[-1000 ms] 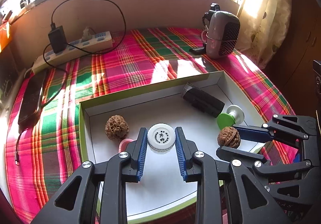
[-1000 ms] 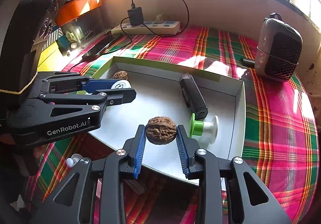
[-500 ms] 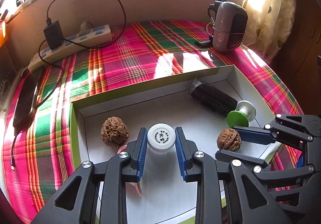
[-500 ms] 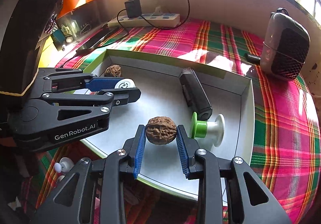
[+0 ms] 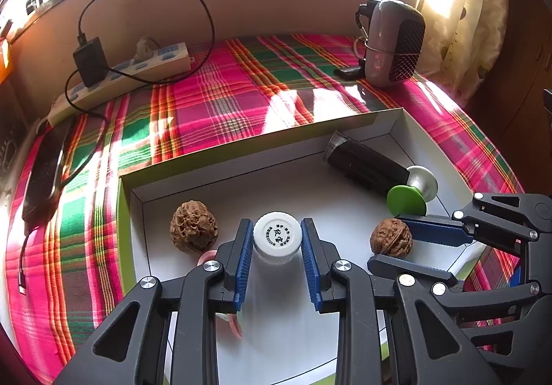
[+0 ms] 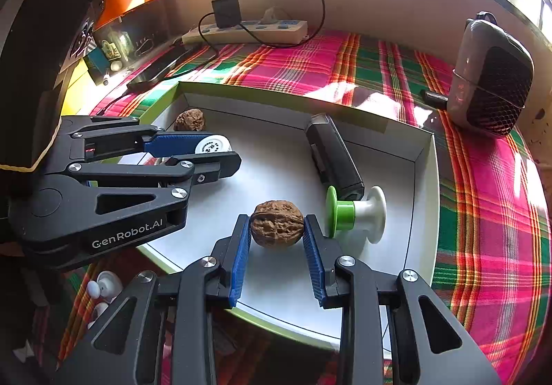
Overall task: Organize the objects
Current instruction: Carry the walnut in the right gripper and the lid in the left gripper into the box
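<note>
I have the left hand-held gripper [image 5: 277, 248] clamped on the white bottle [image 5: 277, 237] and the right hand-held gripper [image 6: 277, 236] on a walnut [image 6: 277, 224], both over the tray [image 6: 426, 178]; I'd lower each gently before releasing.

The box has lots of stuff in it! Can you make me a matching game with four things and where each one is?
Things:
1. white bottle
2. round walnut
3. bumpy walnut
4. spool

Places:
A. lying free in the box's corner
B. between the right gripper's jaws
C. lying by the black case
D. between the left gripper's jaws

Pairs: 1-D, 2-B, 3-A, 4-C
</note>
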